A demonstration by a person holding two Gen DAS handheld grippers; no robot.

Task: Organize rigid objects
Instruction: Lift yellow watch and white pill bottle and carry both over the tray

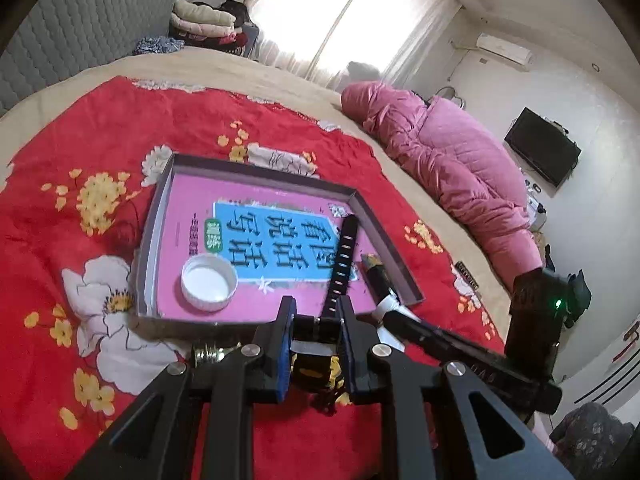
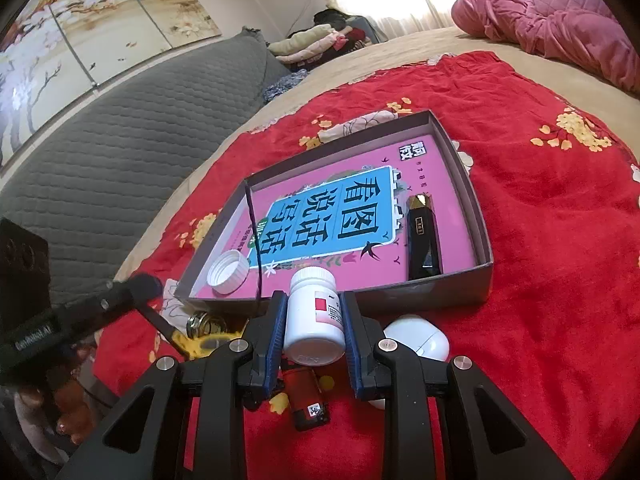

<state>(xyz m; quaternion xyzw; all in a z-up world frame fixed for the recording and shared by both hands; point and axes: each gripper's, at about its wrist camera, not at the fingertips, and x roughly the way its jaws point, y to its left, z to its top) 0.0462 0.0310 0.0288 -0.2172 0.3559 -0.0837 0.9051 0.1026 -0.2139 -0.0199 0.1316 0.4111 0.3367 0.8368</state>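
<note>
Jaws of the left gripper (image 1: 315, 312) are clenched on the base of a slim black toy sword with pale slots (image 1: 342, 258), whose blade rises ahead over the shallow grey cardboard box (image 1: 390, 240). Jaws of the right gripper (image 2: 315, 307) clamp a white plastic pill bottle with a red label (image 2: 314, 312), just short of the box's near wall. Only the right view shows a brown lighter (image 2: 307, 400) beneath the jaws, a white earbud case (image 2: 422, 340) beside them and a small metal-lidded jar (image 2: 206, 324) off to their left. Inside the box lie one pink-and-blue book (image 2: 332, 212), one white screw cap (image 1: 209, 282) and one black-and-gold oblong case (image 2: 423, 236). Everything rests on a red floral bedspread (image 1: 120, 128) on a bed, with a pink quilted duvet (image 1: 452, 160) beyond.
</note>
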